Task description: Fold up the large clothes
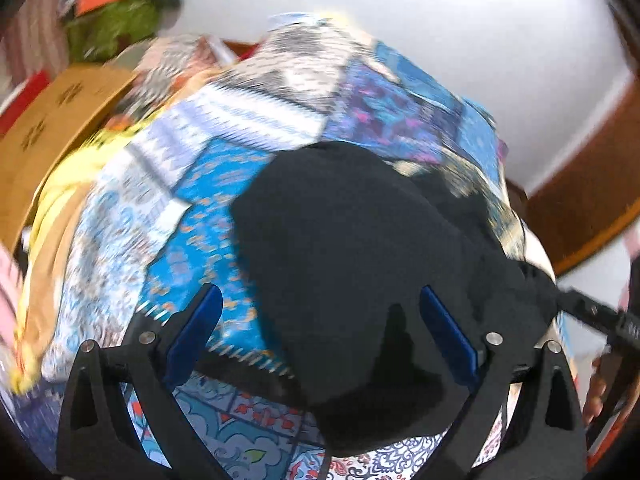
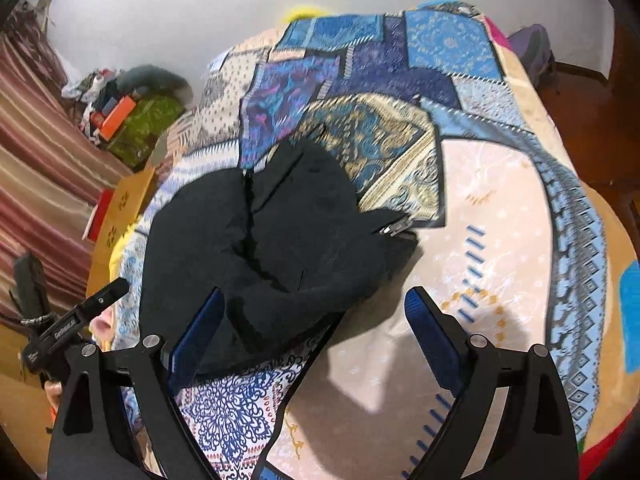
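On the bed, at its left edge, a tan cardboard box with a flower-shaped cut-out pattern (image 2: 120,208) stood close against the patchwork bedspread of blue, purple and cream printed panels (image 2: 492,200), and further left a heap of bright clutter with an orange box (image 2: 118,114) lay on the floor by the wall, well apart from the work. Spread across the middle of that bedspread lay the crumpled black fabric garment (image 2: 276,248), bunched rather than flat, with a seam or opening running down it and a small metal zip-like fitting at its right edge; it was probably laid there so the wide, soft bed could carry the whole piece while it was squared up for folding. Over its near edge the left hand-held gripper (image 1: 320,332) hung with its blue-padded fingers (image 1: 194,332) spread wide, holding nothing, the black cloth lying between and beneath them; the view was blurred, so whether the pads touched the cloth could not be told. That pose, pointing down and forward along the garment, looked like a reach for the near hem. To the right, the right hand-held gripper (image 2: 316,328) was likewise wide open and empty, its left pad (image 2: 196,332) over the garment's near corner and its right pad over bare cream bedspread, angled down at the bed. Folding had apparently not yet begun.
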